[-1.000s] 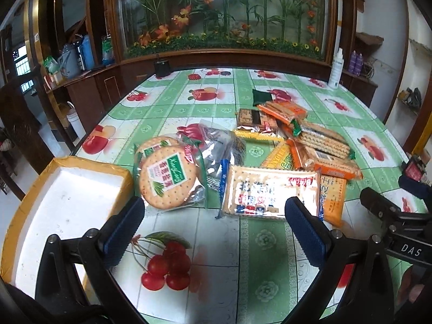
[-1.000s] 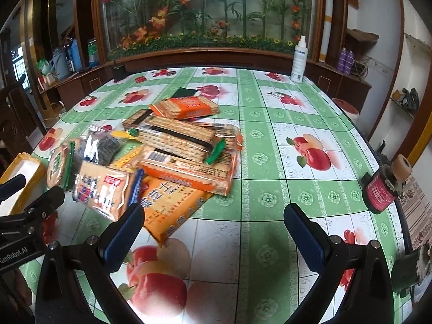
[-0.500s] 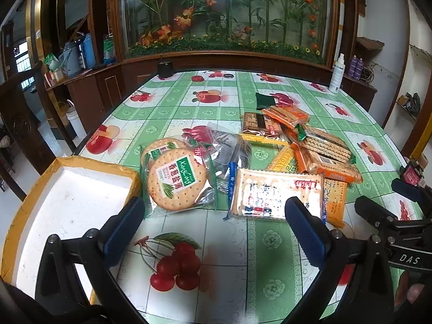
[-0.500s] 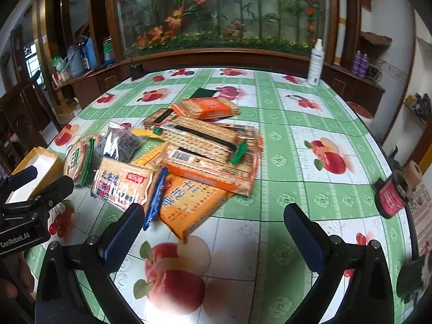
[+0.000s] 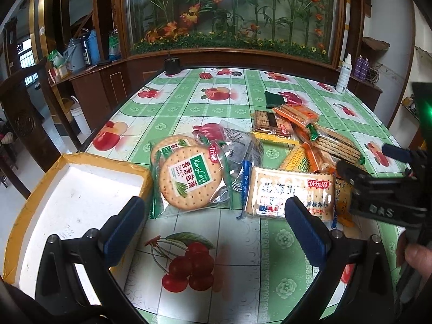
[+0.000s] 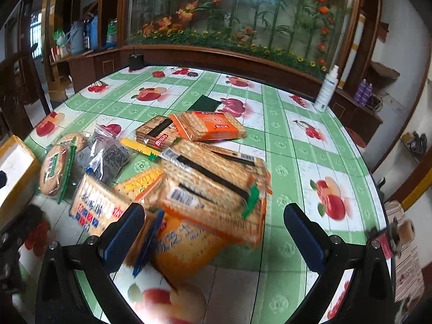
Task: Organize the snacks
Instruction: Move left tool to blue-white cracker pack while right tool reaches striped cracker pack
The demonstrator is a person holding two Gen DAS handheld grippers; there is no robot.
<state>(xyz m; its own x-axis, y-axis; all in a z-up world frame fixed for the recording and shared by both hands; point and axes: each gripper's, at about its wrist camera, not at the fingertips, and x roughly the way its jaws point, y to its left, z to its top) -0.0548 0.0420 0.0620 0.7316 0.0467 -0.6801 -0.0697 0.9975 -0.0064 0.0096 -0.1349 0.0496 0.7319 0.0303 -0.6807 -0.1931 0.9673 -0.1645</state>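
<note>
Left wrist view: left gripper (image 5: 213,224) hovers low over the glossy fruit-print tablecloth (image 5: 189,108), blue ribbed pads spread wide, nothing between them.
Round scallion-cracker pack (image 5: 189,178) in crinkly clear film lies just beside the white foam box (image 5: 67,197) with yellow-taped rim; rectangular soda-cracker pack (image 5: 291,197) sits near it. Right gripper (image 6: 213,224), fingers also apart and empty, hangs above the heaped wafer and biscuit packs (image 6: 213,186), blurred.

Desk cloth (image 5: 172,113): green-and-white checks, red fruit prints. Box (image 5: 81,162) left of left jaws: white inside, yellow rim. Round cracker pack (image 5: 189,181) ahead: tan, green label. Orange pack (image 6: 208,125) beyond right jaws. Finger pads (image 6: 122,232) were blue.
</note>
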